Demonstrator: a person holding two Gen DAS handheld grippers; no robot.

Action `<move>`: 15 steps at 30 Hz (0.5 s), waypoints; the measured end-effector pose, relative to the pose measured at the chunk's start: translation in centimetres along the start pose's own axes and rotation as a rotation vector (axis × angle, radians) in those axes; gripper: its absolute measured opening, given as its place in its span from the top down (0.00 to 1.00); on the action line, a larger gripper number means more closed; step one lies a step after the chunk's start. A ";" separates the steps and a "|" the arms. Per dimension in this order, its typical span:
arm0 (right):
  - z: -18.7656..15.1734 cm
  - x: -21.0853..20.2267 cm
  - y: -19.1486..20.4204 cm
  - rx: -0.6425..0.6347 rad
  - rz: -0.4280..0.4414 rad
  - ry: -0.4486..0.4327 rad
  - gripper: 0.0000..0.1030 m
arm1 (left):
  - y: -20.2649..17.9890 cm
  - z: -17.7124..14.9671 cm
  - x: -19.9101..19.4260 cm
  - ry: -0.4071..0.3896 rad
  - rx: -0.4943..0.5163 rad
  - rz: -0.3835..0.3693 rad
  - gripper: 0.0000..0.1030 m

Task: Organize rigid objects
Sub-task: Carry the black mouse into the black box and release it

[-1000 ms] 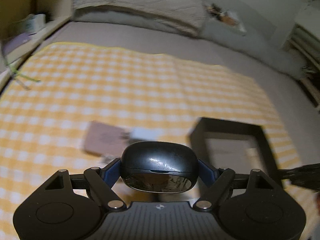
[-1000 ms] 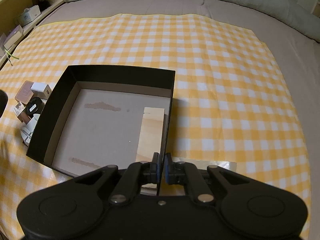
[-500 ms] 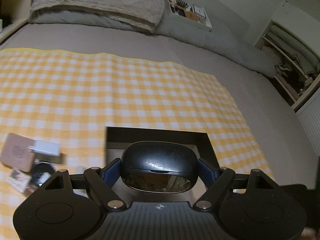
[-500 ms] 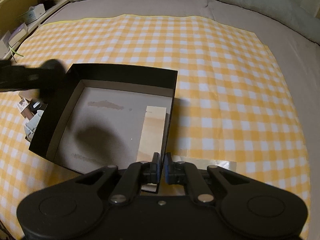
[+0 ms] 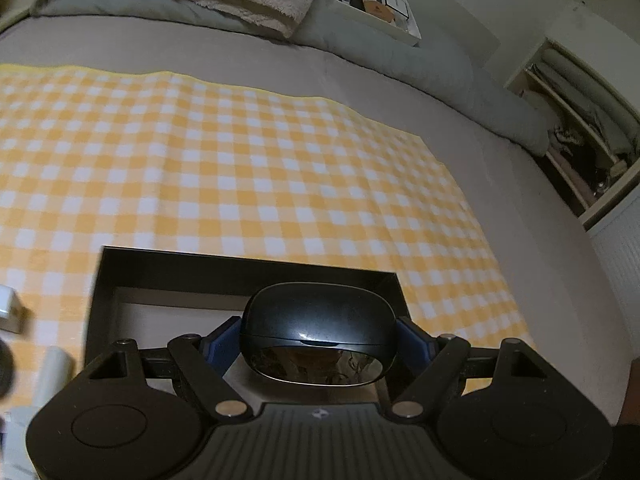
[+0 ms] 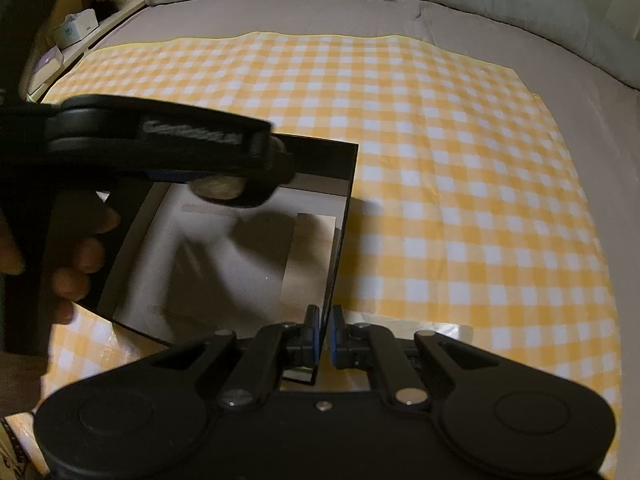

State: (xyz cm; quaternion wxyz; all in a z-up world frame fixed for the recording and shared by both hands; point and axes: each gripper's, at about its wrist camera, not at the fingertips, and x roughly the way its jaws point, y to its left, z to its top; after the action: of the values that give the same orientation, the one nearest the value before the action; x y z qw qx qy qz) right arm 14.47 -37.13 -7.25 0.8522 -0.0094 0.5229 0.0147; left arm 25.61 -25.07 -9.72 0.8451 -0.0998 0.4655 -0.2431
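My left gripper (image 5: 320,340) is shut on a glossy black oval case (image 5: 320,320), blue pads pressing its two ends. It hangs over the open black box (image 5: 240,264), which rests on the yellow checked cloth. In the right wrist view the left gripper (image 6: 268,168) reaches in from the left above the box's far left part, the case (image 6: 220,190) beneath its fingers and a hand (image 6: 80,260) behind it. My right gripper (image 6: 324,328) is shut on the thin right wall of the box (image 6: 344,216) near its front corner. A tan flat block (image 6: 312,264) lies inside along that wall.
Left of the box lie a white charger (image 5: 8,308), a white cylinder (image 5: 52,376) and a dark round thing, partly cut off. Pillows and a white tray of small items (image 5: 372,0) sit at the bed's far end. An open shelf (image 5: 580,140) stands at the right.
My left gripper has carried the black case to the right, from above the small objects to over the box. It has entered the right wrist view. The right gripper and box stayed still.
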 end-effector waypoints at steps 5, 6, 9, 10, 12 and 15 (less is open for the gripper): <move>-0.1 -0.1 0.1 0.003 0.004 -0.002 0.95 | -0.3 0.0 2.1 -0.001 -0.033 -0.028 0.21; -0.2 -0.1 0.1 0.002 0.005 -0.003 0.95 | -0.2 0.0 2.5 0.002 -0.041 -0.033 0.21; -0.3 -0.3 0.2 0.004 0.009 -0.005 0.95 | -0.1 -0.1 3.5 0.005 -0.061 -0.046 0.21; -0.4 -0.3 0.2 0.006 0.011 -0.005 0.95 | -0.1 -0.2 3.8 0.005 -0.066 -0.050 0.20; -0.4 -0.3 0.2 0.007 0.013 -0.005 0.95 | 0.0 -0.2 4.3 0.004 -0.078 -0.054 0.18; -0.4 -0.3 0.2 0.006 0.014 -0.005 0.95 | 0.1 -0.3 4.7 0.012 -0.076 -0.059 0.14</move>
State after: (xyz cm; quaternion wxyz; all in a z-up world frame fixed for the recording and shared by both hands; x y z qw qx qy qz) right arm 13.95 -36.92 -7.21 0.8534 -0.0032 0.5209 0.0191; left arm 27.53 -27.33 -13.40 0.8305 -0.1440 0.4761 -0.2508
